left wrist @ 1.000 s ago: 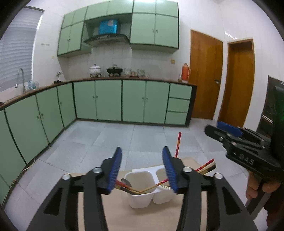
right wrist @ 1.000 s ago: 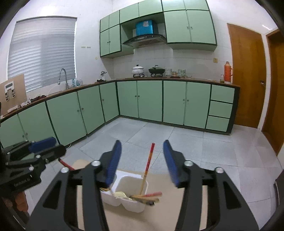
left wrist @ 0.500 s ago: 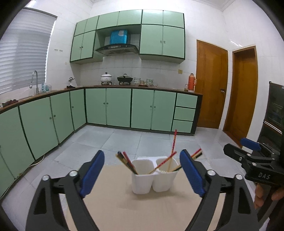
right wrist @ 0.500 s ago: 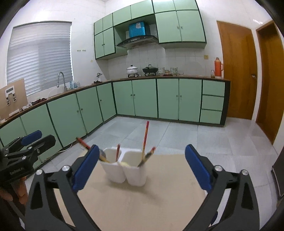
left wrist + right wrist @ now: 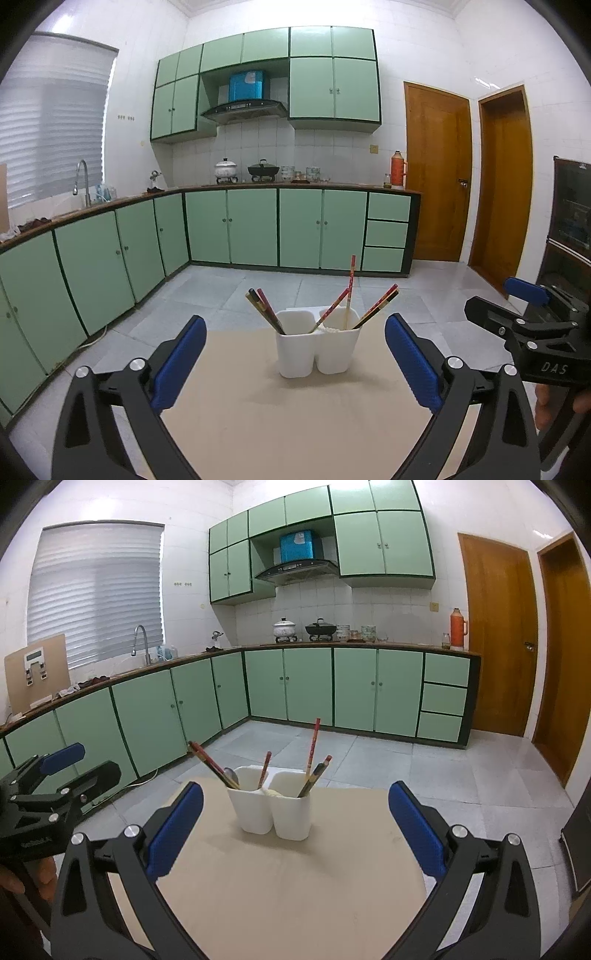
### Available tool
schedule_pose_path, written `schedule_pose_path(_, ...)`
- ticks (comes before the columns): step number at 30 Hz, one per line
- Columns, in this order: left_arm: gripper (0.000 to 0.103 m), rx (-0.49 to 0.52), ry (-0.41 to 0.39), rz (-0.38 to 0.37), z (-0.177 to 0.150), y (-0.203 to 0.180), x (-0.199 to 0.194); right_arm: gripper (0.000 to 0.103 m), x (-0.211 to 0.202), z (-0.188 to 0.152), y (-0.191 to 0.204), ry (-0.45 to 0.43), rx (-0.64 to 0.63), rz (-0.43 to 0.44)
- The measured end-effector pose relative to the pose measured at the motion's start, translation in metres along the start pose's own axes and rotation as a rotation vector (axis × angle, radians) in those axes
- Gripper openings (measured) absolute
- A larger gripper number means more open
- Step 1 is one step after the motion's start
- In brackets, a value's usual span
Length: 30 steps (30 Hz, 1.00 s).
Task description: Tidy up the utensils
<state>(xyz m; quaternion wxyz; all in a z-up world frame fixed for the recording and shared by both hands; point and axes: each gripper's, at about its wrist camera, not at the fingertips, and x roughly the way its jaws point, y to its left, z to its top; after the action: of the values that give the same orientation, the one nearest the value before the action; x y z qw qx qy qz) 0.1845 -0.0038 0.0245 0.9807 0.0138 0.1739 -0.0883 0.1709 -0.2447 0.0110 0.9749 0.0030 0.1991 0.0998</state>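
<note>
A white two-cup holder (image 5: 317,343) stands toward the table's (image 5: 295,424) far edge, red and dark chopsticks (image 5: 376,306) leaning out of both cups. The left gripper (image 5: 293,360) is opening wide, nothing between its jaws; the right gripper (image 5: 295,830) is spread wide and empty, both aimed slightly downward at the holder.

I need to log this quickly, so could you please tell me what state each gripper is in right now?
Left gripper: opening, almost fully wide, nothing between its fingers.
Right gripper: open wide, holding nothing.
</note>
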Motion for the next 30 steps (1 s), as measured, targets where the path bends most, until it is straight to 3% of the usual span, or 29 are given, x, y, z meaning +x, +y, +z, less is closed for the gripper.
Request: schedule_pose_path(30,0.097,-0.014,-0.029,0.015,-0.006,-0.002,-0.024,0.097,-0.019,0.004,0.016,-0.017,-0.026,0.012)
